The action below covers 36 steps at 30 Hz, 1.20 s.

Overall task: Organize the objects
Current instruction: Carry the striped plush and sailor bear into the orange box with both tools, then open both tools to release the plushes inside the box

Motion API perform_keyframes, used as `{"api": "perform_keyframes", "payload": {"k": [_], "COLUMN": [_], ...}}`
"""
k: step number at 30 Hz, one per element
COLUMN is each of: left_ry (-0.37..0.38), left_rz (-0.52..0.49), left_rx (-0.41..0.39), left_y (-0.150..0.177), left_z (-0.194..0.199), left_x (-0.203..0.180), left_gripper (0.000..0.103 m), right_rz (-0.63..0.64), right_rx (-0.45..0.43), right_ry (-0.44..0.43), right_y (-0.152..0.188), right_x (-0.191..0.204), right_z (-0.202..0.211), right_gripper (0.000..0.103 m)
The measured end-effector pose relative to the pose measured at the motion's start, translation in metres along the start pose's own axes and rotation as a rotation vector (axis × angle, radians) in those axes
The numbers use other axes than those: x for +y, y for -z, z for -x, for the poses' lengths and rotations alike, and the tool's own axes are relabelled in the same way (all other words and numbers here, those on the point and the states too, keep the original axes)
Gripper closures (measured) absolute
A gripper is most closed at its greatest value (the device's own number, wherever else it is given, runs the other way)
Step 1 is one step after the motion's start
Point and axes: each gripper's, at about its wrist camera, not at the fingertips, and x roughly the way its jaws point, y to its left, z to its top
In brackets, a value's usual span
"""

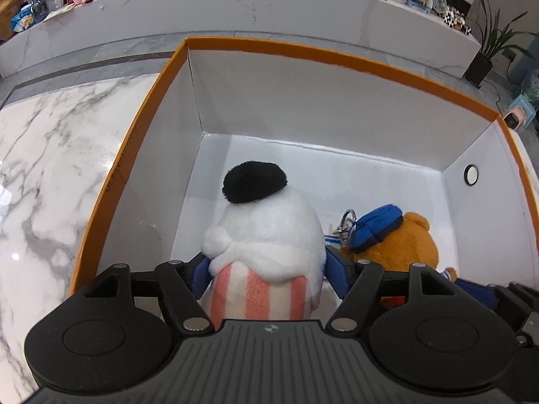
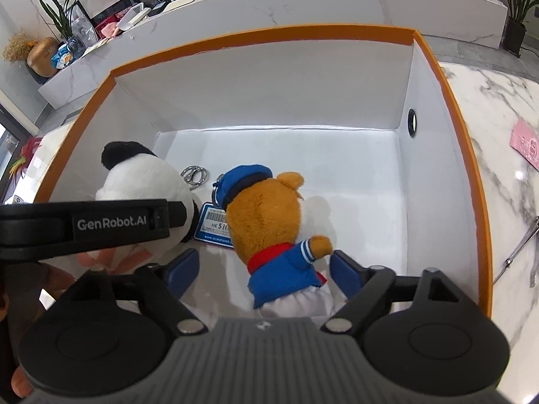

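A white panda plush [image 1: 269, 235] with a black ear and pink-striped clothes sits inside the orange-rimmed white box [image 1: 303, 50]. My left gripper [image 1: 266, 272] is open, its blue fingers on either side of the panda. A brown bear plush [image 2: 266, 215] in a blue cap and sailor top lies on the box floor, with a price tag [image 2: 214, 225] and key rings [image 2: 195, 175]. My right gripper [image 2: 262, 269] is open around the bear's body. The bear [image 1: 401, 239] also shows to the right of the panda, and the panda [image 2: 145, 181] to the left of the bear.
The box [image 2: 448, 107] stands on a white marble table [image 1: 50, 168]. Metal tongs [image 2: 522, 245] and a pink card [image 2: 525, 141] lie on the table right of the box. A marble counter [image 1: 235, 3] with clutter and potted plants runs behind.
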Motion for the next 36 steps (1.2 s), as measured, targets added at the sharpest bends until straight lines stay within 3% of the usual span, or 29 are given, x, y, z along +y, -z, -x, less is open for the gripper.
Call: {"api": "perform_keyframes", "payload": {"k": [12,36], "left_ry": [0.004,0.014], "left_rz": [0.043,0.032], "left_rx": [-0.033,-0.095], "left_y": [0.0,0.005], "left_z": [0.016,0.045], "left_x": [0.006,-0.003], "left_gripper": [0.021,0.015], "right_rz": [0.017,0.029], "right_rx": [-0.012,-0.052], "right_ry": [0.008,-0.003], "right_y": [-0.001,-0.001], "right_x": [0.004,0.013], "right_z": [-0.001,0.019], "right_gripper": [0.01,0.003]}}
